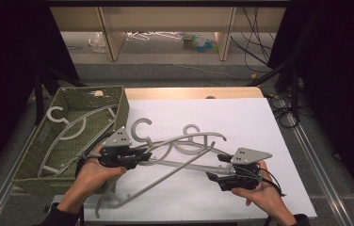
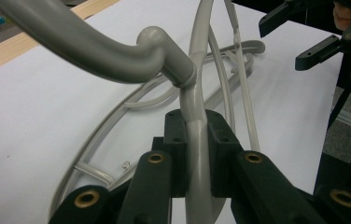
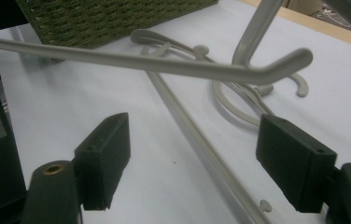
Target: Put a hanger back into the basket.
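Left gripper (image 1: 143,157) pinching grey hanger (image 2: 197,140) at neck | right gripper (image 3: 192,161) standing spread, gripping nothing | basket (image 1: 118,101) sitting at ten o'clock

No readable text, label, brand, number or sign is found in the high view or in either gripper view. The hangers, basket, grippers and white table sheet are seen unmarked.
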Motion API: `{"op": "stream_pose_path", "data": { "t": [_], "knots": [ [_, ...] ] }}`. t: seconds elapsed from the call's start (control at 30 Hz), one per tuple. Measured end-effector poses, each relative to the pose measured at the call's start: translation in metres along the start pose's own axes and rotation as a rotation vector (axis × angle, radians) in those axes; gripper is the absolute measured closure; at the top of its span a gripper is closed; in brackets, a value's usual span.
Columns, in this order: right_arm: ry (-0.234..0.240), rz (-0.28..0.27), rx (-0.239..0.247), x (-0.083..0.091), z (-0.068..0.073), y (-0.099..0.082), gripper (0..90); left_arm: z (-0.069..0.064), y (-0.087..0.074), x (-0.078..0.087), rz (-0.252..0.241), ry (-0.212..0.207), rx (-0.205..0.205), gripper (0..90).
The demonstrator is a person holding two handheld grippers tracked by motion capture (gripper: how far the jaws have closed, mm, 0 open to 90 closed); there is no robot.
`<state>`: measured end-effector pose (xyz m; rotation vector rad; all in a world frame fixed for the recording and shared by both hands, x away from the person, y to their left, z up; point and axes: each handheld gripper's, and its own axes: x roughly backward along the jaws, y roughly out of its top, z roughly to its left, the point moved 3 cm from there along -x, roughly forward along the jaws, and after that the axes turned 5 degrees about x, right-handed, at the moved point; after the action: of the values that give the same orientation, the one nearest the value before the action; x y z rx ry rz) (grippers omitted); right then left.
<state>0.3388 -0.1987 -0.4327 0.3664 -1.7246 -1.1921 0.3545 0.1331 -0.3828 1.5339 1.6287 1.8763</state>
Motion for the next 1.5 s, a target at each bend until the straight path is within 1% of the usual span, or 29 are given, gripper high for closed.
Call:
{"op": "stream_pose_path", "data": {
  "t": [0.03,0.07,0.13,0.17,0.27,0.3,0.33,0.37,0.5,0.53,0.6,0.67,0.7,0.77,0.8,0.87,0.9,0.97,1.1,1.17,1.23,1.27,1.33,1.37,1.43,1.47,1.5],
  "knots": [
    [0.003,-0.007,0.000,-0.001,0.000,0.000,25.6,0.001,0.000,0.002,-0.005,0.003,-0.009,80.3],
    [0.000,-0.008,-0.001,-0.001,0.000,0.000,25.5,0.002,0.000,0.004,-0.006,0.011,0.002,80.3],
    [-0.002,-0.012,-0.003,-0.002,0.000,0.000,24.2,0.004,0.001,0.008,-0.015,0.010,0.001,80.3],
    [-0.001,-0.012,-0.009,-0.002,0.000,-0.001,22.4,0.005,0.000,0.010,-0.020,0.013,0.018,80.3],
    [0.002,-0.011,-0.011,-0.003,0.001,-0.001,22.5,0.010,0.001,0.014,-0.031,0.022,0.025,80.3],
    [0.002,-0.009,-0.011,-0.004,0.001,-0.001,22.5,0.011,0.001,0.016,-0.033,0.030,0.021,80.3],
    [0.000,-0.009,-0.007,-0.004,0.001,-0.001,22.6,0.012,0.002,0.018,-0.038,0.033,0.028,80.3],
    [0.005,-0.006,-0.004,-0.005,0.002,-0.001,22.6,0.013,0.003,0.021,-0.034,0.034,0.028,80.3],
    [0.010,-0.001,-0.002,-0.006,0.002,-0.002,22.8,0.015,0.006,0.030,-0.053,0.033,0.015,80.2],
    [0.008,-0.002,-0.003,-0.006,0.002,-0.002,22.9,0.016,0.007,0.033,-0.043,0.041,0.012,80.2],
    [0.010,0.003,-0.002,-0.006,0.003,-0.002,23.0,0.016,0.009,0.037,-0.052,0.049,0.024,80.2],
    [0.012,0.005,-0.004,-0.006,0.003,-0.002,23.0,0.019,0.011,0.043,-0.055,0.062,0.012,80.1],
    [0.009,0.004,-0.004,-0.006,0.003,-0.002,23.0,0.020,0.011,0.046,-0.058,0.069,0.020,80.1],
    [0.008,-0.001,-0.005,-0.006,0.002,-0.002,23.0,0.023,0.013,0.054,-0.064,0.084,0.017,80.1],
    [0.014,-0.009,-0.004,-0.007,0.002,-0.002,22.8,0.025,0.014,0.058,-0.064,0.091,0.026,80.1],
    [0.010,-0.003,-0.009,-0.007,0.002,-0.003,22.7,0.032,0.018,0.069,-0.069,0.097,0.025,80.0],
    [0.011,-0.002,-0.009,-0.007,0.002,-0.003,22.7,0.036,0.020,0.074,-0.071,0.114,0.027,80.1],
    [0.013,-0.007,-0.006,-0.007,0.002,-0.002,22.7,0.043,0.024,0.085,-0.091,0.126,0.047,80.1],
    [0.016,-0.009,-0.010,-0.007,0.002,-0.002,22.5,0.058,0.030,0.103,-0.094,0.183,0.059,80.0],
    [0.014,-0.007,-0.009,-0.008,0.002,-0.002,22.4,0.063,0.032,0.109,-0.088,0.194,0.068,80.0],
    [0.016,-0.006,-0.009,-0.008,0.002,-0.003,22.3,0.069,0.034,0.116,-0.088,0.216,0.075,80.0],
    [0.017,-0.006,-0.009,-0.008,0.002,-0.002,22.3,0.069,0.034,0.117,-0.089,0.190,0.107,80.0],
    [0.018,-0.007,-0.010,-0.008,0.002,-0.002,22.3,0.080,0.036,0.125,-0.095,0.243,0.104,80.0],
    [0.015,-0.006,-0.008,-0.008,0.002,-0.002,22.3,0.085,0.037,0.128,-0.101,0.260,0.104,80.0],
    [0.016,-0.004,-0.010,-0.008,0.003,-0.002,22.3,0.094,0.037,0.133,-0.094,0.297,0.105,80.0],
    [0.019,-0.002,-0.011,-0.009,0.003,-0.003,22.3,0.098,0.036,0.135,-0.096,0.305,0.115,80.0],
    [0.019,-0.001,-0.011,-0.009,0.003,-0.003,22.3,0.103,0.036,0.137,-0.100,0.328,0.114,80.0]
  ]
}}
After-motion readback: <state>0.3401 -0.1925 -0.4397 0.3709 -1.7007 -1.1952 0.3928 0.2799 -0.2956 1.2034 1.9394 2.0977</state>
